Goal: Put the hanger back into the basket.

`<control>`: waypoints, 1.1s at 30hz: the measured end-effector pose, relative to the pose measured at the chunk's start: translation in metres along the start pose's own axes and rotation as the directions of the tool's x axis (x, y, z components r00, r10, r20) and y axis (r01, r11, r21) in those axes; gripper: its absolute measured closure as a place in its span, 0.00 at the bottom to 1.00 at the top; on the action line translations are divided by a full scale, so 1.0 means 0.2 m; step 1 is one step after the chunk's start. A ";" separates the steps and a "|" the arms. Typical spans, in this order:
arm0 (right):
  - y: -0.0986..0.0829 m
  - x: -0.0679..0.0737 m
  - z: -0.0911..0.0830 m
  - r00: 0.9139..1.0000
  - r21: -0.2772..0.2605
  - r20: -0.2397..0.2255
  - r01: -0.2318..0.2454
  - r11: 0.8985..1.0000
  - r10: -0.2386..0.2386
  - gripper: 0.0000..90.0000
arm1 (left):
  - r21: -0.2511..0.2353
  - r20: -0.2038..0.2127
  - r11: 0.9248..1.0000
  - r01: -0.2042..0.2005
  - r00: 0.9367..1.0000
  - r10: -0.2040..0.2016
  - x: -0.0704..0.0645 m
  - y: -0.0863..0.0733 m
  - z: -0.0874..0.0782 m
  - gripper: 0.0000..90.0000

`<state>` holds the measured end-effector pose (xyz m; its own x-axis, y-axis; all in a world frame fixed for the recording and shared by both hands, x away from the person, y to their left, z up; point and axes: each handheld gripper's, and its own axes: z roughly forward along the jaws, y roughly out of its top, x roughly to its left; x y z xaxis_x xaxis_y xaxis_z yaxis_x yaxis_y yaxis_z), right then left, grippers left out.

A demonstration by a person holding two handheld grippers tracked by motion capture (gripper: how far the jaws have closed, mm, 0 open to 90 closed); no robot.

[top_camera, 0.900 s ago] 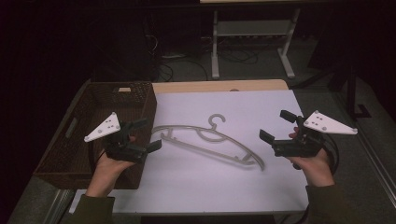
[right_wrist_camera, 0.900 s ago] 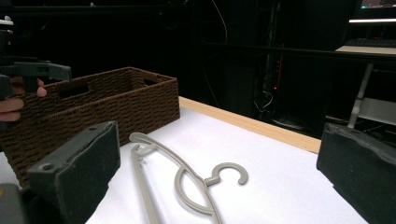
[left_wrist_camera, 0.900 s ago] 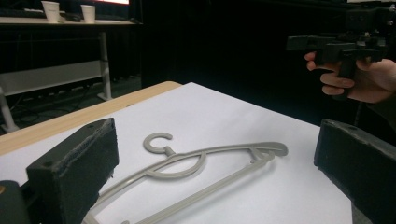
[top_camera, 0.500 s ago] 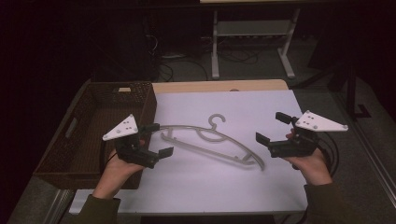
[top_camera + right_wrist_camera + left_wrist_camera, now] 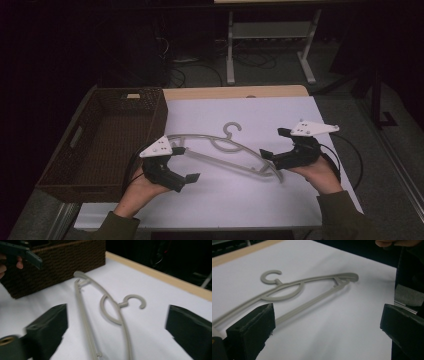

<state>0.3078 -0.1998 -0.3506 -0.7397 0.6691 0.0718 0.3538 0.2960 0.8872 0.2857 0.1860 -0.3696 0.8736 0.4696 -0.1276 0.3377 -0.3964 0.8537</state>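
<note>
A grey plastic clothes hanger (image 5: 235, 165) lies flat on the white sheet, its hook pointing to the far side. My left gripper (image 5: 186, 164) hovers open at the hanger's left end, with the lower bar just beyond its jaws. In the left gripper view the hanger (image 5: 312, 301) stretches ahead of the wide-open left gripper (image 5: 327, 327). My right gripper (image 5: 272, 143) is open at the hanger's right end. In the right gripper view the hanger (image 5: 84, 315) runs between the spread jaws of the right gripper (image 5: 115, 327). Neither gripper holds anything.
A dark woven basket (image 5: 160, 117) stands empty at the left, close to the hanger's left tip; the right gripper view shows the basket (image 5: 57, 262) behind that tip. The white sheet (image 5: 240, 200) covers the table, with a wooden edge (image 5: 235, 92) at the far side.
Both grippers have moved inward toward the hanger: the left one to the right and slightly nearer, the right one to the left. The hanger has not moved.
</note>
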 end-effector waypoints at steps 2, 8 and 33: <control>0.00 0.00 0.03 1.000 0.021 0.001 -0.001 1.000 0.001 0.12 | 0.001 0.009 1.000 -0.001 1.000 0.001 -0.01 -0.02 0.02 0.00; -0.02 -0.01 0.14 1.000 0.101 -0.012 -0.021 0.995 0.022 0.25 | 0.016 0.022 1.000 -0.001 1.000 0.000 -0.03 -0.09 0.06 0.00; -0.19 -0.10 0.39 0.996 0.443 0.029 -0.092 0.892 0.088 1.00 | 0.051 0.037 0.999 0.012 0.999 -0.014 -0.03 -0.19 0.12 0.00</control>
<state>0.3543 -0.1705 -0.4214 -0.6890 0.7118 0.1367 0.6370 0.5046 0.5828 0.2763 0.1788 -0.4131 0.8812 0.4456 -0.1576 0.3654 -0.4307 0.8252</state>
